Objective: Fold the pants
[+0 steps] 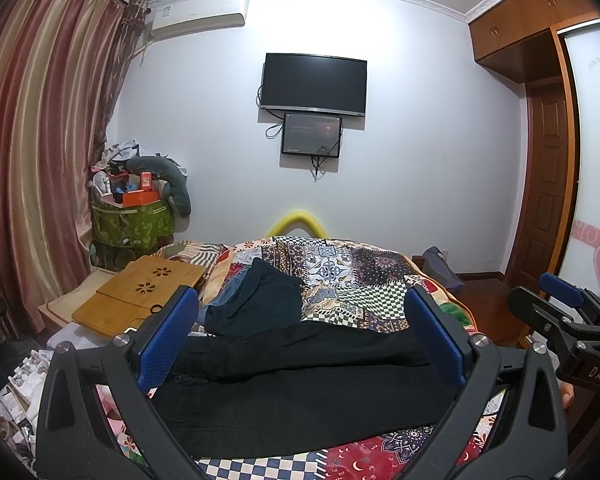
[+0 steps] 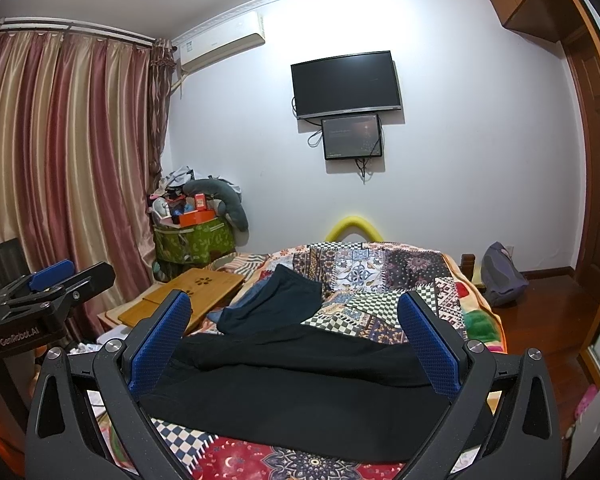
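Black pants [image 1: 300, 384] [image 2: 296, 380] lie spread sideways across the near end of a patchwork bedspread [image 1: 352, 276] [image 2: 380, 276]. My left gripper [image 1: 302, 332] hovers above them, wide open, with nothing between its blue pads. My right gripper [image 2: 296, 332] is likewise wide open above the pants and holds nothing. Each gripper shows at the edge of the other's view: the right gripper [image 1: 556, 300] at the right, the left gripper [image 2: 56, 280] at the left.
A second dark garment [image 1: 260, 300] [image 2: 276, 300] lies beyond the pants over some blue cloth. A wooden lap desk [image 1: 140, 296] [image 2: 188, 296] rests at the bed's left. A cluttered green bin [image 1: 132, 224], curtains, a wall television [image 1: 314, 84] and a bag [image 2: 500, 276] on the floor surround the bed.
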The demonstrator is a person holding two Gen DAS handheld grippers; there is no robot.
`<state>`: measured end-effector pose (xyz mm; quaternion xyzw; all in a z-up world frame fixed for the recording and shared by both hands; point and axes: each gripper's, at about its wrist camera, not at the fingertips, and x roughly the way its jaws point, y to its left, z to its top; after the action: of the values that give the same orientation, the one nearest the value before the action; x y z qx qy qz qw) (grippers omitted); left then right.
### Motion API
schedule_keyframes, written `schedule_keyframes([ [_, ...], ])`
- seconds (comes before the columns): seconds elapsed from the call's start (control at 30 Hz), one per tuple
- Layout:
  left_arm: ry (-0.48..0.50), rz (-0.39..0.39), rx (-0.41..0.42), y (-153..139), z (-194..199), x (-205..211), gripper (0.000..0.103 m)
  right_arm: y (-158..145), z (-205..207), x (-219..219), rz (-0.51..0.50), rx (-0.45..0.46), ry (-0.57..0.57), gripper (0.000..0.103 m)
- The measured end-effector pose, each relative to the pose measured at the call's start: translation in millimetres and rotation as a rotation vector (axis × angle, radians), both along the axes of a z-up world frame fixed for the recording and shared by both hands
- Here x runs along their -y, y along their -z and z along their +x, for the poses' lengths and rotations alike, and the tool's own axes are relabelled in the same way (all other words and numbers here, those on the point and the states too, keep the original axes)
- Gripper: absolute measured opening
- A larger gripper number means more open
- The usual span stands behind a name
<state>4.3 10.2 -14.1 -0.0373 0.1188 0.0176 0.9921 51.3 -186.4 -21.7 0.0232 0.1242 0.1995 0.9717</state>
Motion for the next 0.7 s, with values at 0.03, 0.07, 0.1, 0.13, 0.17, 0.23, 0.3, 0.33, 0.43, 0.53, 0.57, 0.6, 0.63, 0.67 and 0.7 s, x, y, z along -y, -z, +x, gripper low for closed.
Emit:
schedule_keyframes([
  [0.03,0.0,0.001,0.0,-1,1,1,0.103,0,0,0,0.0,0.0,0.001,0.102],
  [0.07,0.001,0.0,0.002,-1,0,1,0.103,0,-1,-1,0.0,0.0,0.002,0.103],
  [0.1,0.002,0.0,0.004,-1,0,1,0.103,-1,0,0,0.0,0.001,0.002,0.103],
  [0.13,0.002,0.0,0.004,-2,1,1,0.103,-1,-1,0,0.0,0.001,0.003,0.103],
  [0.17,0.002,0.003,0.005,-3,1,1,0.103,0,-1,0,0.0,0.001,0.003,0.102],
  [0.23,0.003,0.006,0.004,-4,2,2,0.103,0,0,2,0.002,-0.001,0.004,0.103],
  [0.3,0.005,0.006,0.004,-4,3,2,0.103,1,0,3,0.004,-0.004,0.004,0.102],
  [0.33,0.005,0.005,0.003,-4,4,2,0.103,1,1,3,0.005,-0.007,0.004,0.102],
  [0.43,0.004,0.002,-0.004,-2,8,2,0.103,2,3,4,0.003,-0.013,0.003,0.102],
  [0.53,0.009,-0.008,-0.019,0,15,-2,0.103,4,8,4,-0.002,-0.022,0.004,0.103],
  [0.57,0.009,-0.017,-0.025,2,20,-4,0.103,5,11,4,-0.004,-0.026,0.005,0.103],
  [0.6,0.011,-0.022,-0.029,3,23,-6,0.103,6,13,4,-0.005,-0.031,0.006,0.103],
  [0.63,0.017,-0.025,-0.035,4,28,-7,0.103,8,18,4,-0.007,-0.04,0.008,0.103],
  [0.67,0.02,-0.026,-0.047,6,35,-10,0.103,9,22,3,-0.009,-0.047,0.009,0.103],
  [0.7,0.017,-0.024,-0.056,7,42,-12,0.103,11,23,3,-0.011,-0.051,0.01,0.102],
])
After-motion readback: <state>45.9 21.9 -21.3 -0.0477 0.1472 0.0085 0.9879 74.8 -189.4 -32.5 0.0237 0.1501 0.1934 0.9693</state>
